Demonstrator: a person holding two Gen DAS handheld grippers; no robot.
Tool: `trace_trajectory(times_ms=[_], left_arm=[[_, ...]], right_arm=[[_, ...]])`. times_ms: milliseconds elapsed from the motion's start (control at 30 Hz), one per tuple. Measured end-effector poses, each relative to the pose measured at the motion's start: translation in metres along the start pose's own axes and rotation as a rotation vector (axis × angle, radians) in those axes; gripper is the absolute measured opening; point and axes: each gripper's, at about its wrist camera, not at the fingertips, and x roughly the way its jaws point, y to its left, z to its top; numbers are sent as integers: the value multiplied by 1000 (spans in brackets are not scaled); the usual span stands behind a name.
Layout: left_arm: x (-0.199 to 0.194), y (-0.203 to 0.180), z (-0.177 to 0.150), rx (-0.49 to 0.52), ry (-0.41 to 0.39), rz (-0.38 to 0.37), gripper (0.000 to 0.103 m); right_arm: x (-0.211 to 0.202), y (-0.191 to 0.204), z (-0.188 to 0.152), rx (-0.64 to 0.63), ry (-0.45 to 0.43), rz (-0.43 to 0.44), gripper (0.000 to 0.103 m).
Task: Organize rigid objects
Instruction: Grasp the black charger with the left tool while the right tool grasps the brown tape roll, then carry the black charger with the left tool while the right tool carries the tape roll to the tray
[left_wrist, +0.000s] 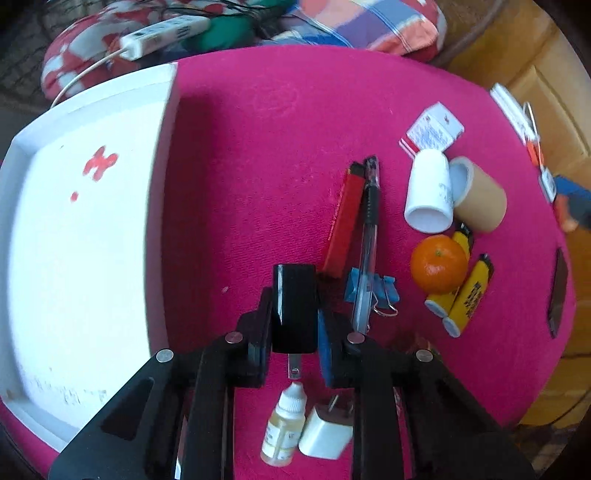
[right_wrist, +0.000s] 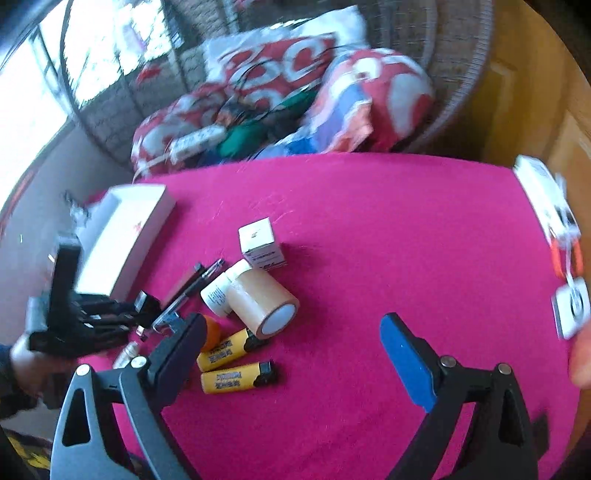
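- Tabletop (left_wrist: 280, 140), covered in pink cloth, carries everything; the white tray (left_wrist: 81, 236) fills its 9 o'clock side in the left wrist view and looks to be the drop-off.
- Left gripper (left_wrist: 295, 314) has its jaws pressed on a black plug adapter (left_wrist: 294, 306), prong (left_wrist: 294, 367) pointing back toward the camera.
- Right gripper (right_wrist: 291, 350) stands wide and holds nothing, hovering near two yellow lighters (right_wrist: 236, 380).
- Loose items sit from 1 to 4 o'clock of the adapter: tape roll (left_wrist: 480, 199), white bottle (left_wrist: 430, 192), tangerine (left_wrist: 439, 263), red box (left_wrist: 343, 225), pen (left_wrist: 369, 236), blue binder clip (left_wrist: 373, 288).
- Dropper bottle (left_wrist: 282, 428) and white charger (left_wrist: 325, 432) lie at 6 o'clock, just under the jaws.
- Lifting straight up before swinging toward 9 o'clock would probably keep the prong clear of the dropper cap.
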Motion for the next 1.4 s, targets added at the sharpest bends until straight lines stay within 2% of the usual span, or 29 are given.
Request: trace_trajectory(times_ms=[233, 433, 500, 567, 600, 767, 900, 967, 1067, 1200, 1400], left_arm=[[-33, 7, -7, -95, -74, -54, 20], [-65, 4, -15, -122, -144, -95, 20], [-75, 5, -17, -117, -164, -98, 20], [-83, 2, -17, -107, -180, -100, 20], [-85, 2, -14, -104, -186, -102, 20], [-103, -5, -8, -77, -229, -93, 20], [-126, -16, 0, -26, -277, -74, 20], [-142, -22, 5, 8, -314, -68, 20], [-170, -31, 13, 59, -379, -63, 20], [-208, -38, 19, 108, -455, -58, 20], [-258, -38, 13, 145, -565, -49, 20]], right_arm=[[45, 15, 11, -177, 103, 12, 95], [76, 27, 15, -293, 170, -1, 95], [84, 31, 14, -322, 187, -4, 88], [93, 35, 13, -347, 223, -5, 64], [97, 36, 11, -352, 245, -9, 55], [90, 28, 10, -269, 241, -16, 52], [50, 17, 10, -157, 153, 0, 49], [15, 13, 11, -95, 72, 20, 49], [-37, 13, 12, -18, -69, 30, 49], [-122, 24, 18, 47, -301, 58, 49], [-209, 57, 36, 36, -562, 88, 49]])
